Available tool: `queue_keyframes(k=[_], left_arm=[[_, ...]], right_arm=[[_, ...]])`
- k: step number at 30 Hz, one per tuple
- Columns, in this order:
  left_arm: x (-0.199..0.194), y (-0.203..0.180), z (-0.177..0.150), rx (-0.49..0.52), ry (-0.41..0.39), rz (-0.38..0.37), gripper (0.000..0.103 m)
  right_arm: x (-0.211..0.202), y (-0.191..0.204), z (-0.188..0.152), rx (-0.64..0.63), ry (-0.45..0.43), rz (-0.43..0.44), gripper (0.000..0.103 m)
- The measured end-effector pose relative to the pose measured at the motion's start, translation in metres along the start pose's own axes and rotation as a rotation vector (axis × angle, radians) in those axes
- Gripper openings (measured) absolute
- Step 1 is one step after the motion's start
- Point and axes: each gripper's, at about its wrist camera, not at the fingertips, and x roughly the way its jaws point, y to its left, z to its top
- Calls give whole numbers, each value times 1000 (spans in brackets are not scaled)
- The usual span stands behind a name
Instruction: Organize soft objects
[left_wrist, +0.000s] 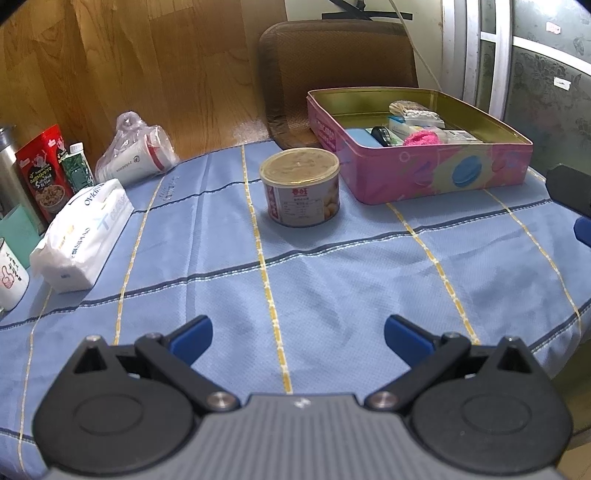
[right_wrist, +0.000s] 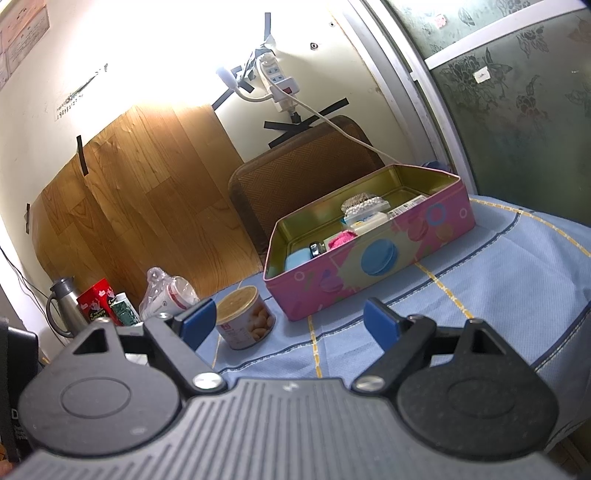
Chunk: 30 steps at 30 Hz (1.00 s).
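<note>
Left gripper and right gripper gape wide, seemingly holding nothing.

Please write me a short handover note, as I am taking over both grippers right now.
Left gripper: open, empty, low over the blue tablecloth.
Right gripper: open, empty, raised, facing the pink tin.
Things: the pink fuzzy item lies inside the tin among small boxes. The tissue pack lies at the table's left edge. The can stands just left of the tin.
Done: one soft item is in the tin.
Left: probably the tissue pack; nothing else soft is loose on the cloth.
</note>
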Motion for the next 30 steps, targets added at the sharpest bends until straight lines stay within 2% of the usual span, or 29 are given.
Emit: queue_keyframes(k=[30], left_arm=[[-5, -1, 4, 20, -29, 10, 103]], right_arm=[[0, -2, 4, 0, -2, 6, 89]])
